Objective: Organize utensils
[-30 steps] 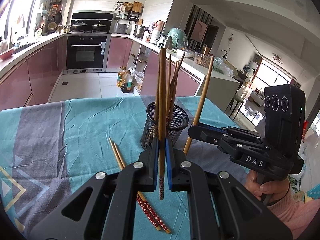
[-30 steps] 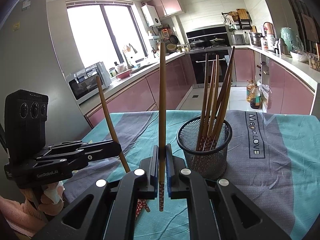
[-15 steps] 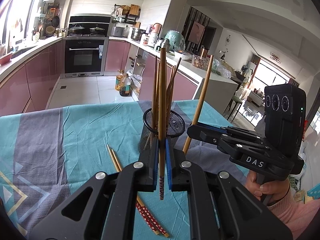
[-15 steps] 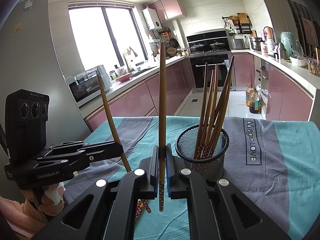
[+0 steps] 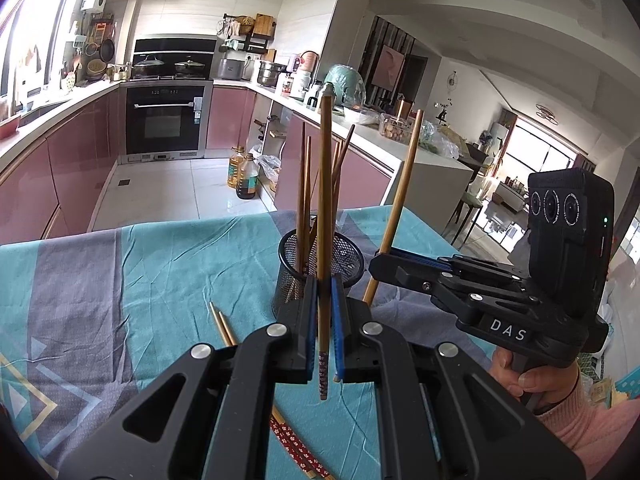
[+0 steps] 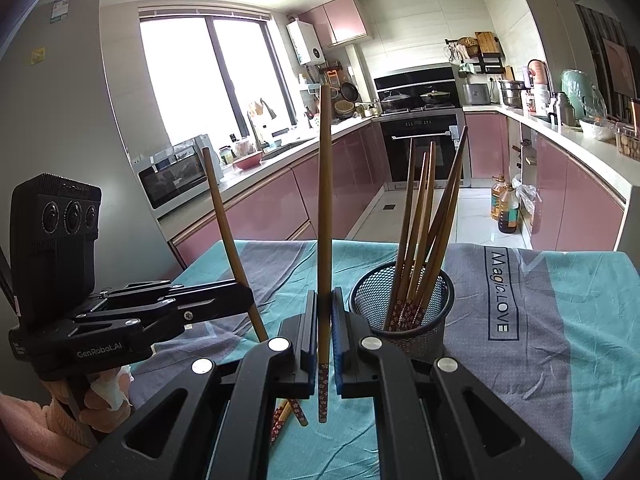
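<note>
Left gripper and right gripper each pinch one upright chopstick centre frame, beside the mesh cup.

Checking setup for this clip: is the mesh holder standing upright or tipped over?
Upright. The mesh holder stands on its base on the tablecloth, open rim upward, with several chopsticks leaning inside it.

The two loose chopsticks on the cloth slip under the left gripper in the lower middle of the left view, and their patterned ends run off the bottom edge. In the right view only their tips show at lower centre. The cup is half hidden behind the jaws.
</note>
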`<state>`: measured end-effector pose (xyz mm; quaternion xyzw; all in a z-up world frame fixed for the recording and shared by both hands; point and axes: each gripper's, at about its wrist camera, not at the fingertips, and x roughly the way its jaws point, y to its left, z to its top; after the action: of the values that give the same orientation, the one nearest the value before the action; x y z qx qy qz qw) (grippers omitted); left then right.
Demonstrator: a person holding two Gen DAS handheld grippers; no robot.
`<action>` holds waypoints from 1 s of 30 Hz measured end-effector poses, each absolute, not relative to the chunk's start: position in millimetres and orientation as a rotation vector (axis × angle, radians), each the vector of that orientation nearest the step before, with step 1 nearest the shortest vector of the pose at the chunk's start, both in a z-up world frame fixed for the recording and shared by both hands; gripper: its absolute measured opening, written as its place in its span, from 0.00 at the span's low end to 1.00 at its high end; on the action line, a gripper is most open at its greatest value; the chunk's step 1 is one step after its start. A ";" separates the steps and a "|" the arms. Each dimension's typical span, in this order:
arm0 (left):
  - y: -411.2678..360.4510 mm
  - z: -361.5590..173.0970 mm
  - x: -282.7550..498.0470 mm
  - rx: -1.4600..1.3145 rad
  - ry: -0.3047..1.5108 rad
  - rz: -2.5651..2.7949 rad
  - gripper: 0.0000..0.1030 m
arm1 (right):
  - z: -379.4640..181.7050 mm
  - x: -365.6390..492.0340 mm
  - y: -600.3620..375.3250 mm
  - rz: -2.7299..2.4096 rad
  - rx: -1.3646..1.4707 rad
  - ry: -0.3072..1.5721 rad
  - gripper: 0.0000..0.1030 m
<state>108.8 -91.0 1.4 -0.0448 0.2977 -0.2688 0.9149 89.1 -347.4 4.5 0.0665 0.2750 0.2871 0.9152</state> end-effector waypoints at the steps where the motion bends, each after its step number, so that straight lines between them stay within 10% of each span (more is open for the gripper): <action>1: -91.6 2.3 109.4 -0.091 0.612 -0.554 0.07 | 4.2 88.6 -348.4 0.591 0.137 0.564 0.06; 30: -96.9 20.5 120.0 -0.077 0.559 -0.571 0.07 | 20.5 92.6 -356.5 0.564 0.130 0.516 0.05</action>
<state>120.0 -96.9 20.5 -0.0374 0.2721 -0.2781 0.9204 92.6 -356.5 20.5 0.0635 0.2517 0.2752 0.9257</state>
